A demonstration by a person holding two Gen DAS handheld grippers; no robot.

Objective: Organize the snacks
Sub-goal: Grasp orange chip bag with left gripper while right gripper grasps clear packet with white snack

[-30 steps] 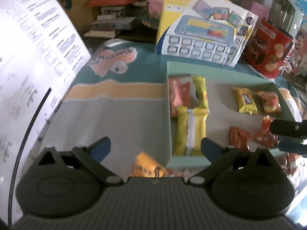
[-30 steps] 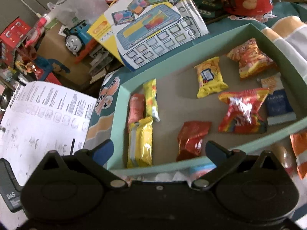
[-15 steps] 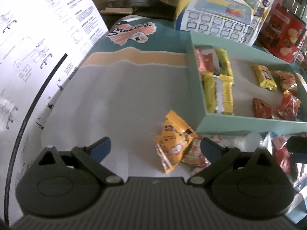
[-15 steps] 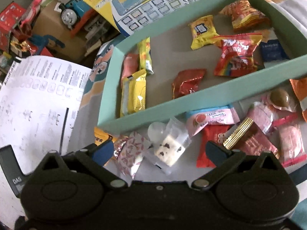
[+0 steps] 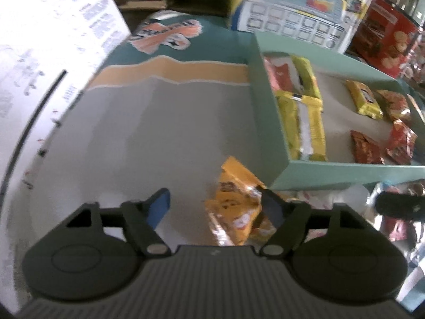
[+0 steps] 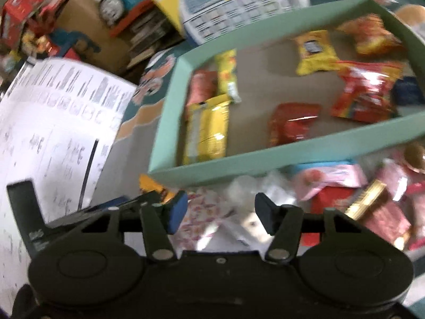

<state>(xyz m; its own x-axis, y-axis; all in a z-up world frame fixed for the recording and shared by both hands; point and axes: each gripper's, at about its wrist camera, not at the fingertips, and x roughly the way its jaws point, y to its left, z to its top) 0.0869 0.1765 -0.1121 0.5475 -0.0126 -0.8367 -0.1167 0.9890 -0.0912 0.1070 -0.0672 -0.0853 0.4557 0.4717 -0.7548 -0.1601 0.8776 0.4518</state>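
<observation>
Snacks in crinkly foil wrappers lie in a loose heap just outside the near wall of the shallow mint-green cardboard tray [image 6: 265,156]. The left gripper [image 5: 215,207], with blue-padded jaws that have just been closing, straddles a glossy orange-yellow pillow pouch [image 5: 233,202] beside the tray's near corner; the right pad touches its edge, the left stands clear. The right gripper [image 6: 220,212], jaws also just closing, hovers over a white floral-print wrapper [image 6: 204,212] and a clear crumpled packet [image 6: 249,188], not pressing either. Inside the tray rest flat yellow bars [image 6: 207,130] and a shiny red pouch [image 6: 292,122]. Left of the tray lies a printed white paper sheet [image 6: 53,122].
</observation>
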